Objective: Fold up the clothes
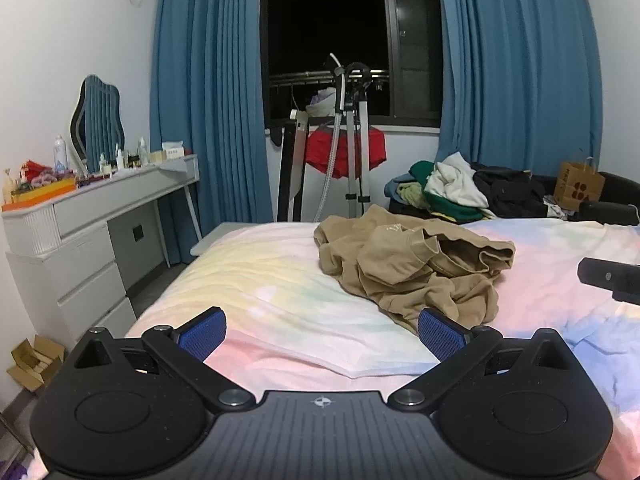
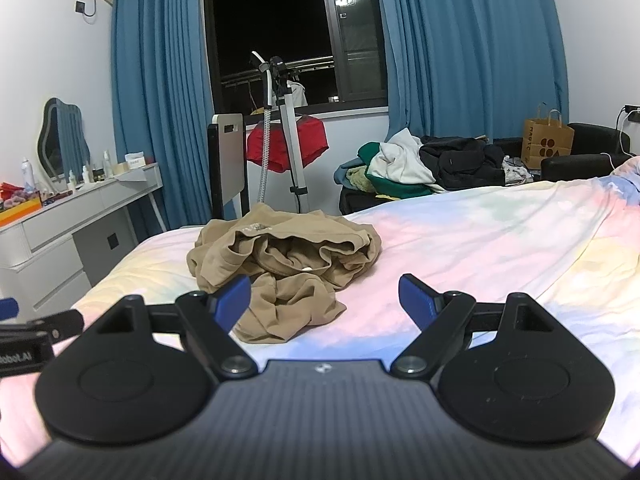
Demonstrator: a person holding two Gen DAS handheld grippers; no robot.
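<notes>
**Operator:** Report the position of the garment relative to both tongs.

**Technician:** The tan garment (image 1: 412, 268) lies crumpled in a heap on the bed (image 1: 256, 280), on the pastel sheet, toward the far edge. From the left tongs (image 1: 322, 334) it sits ahead and to the right; its near hem reaches down beside the right pad. From the right tongs (image 2: 324, 300) the same garment (image 2: 284, 264) sits ahead and slightly left, with its near lobe showing just behind the left pad.

**Operator:** State of the tongs?

**Technician:** Both pairs stand wide apart. Neither has hold of anything. No contact with the cloth can be confirmed in either view.

**Operator:** Long axis of the heap?

**Technician:** It runs roughly from the far left to the near right in the left wrist view. A ribbed opening faces up near the middle; whether it is a collar or a waistband cannot be told.

**Operator:** Which tongs are nearer?

**Technician:** Judgement: the right tongs, since the near lobe lies almost directly between its pads. The left tongs would have to travel right to reach the hem. The next move likely calls for a grasp on that near edge to spread the cloth flat.
</notes>
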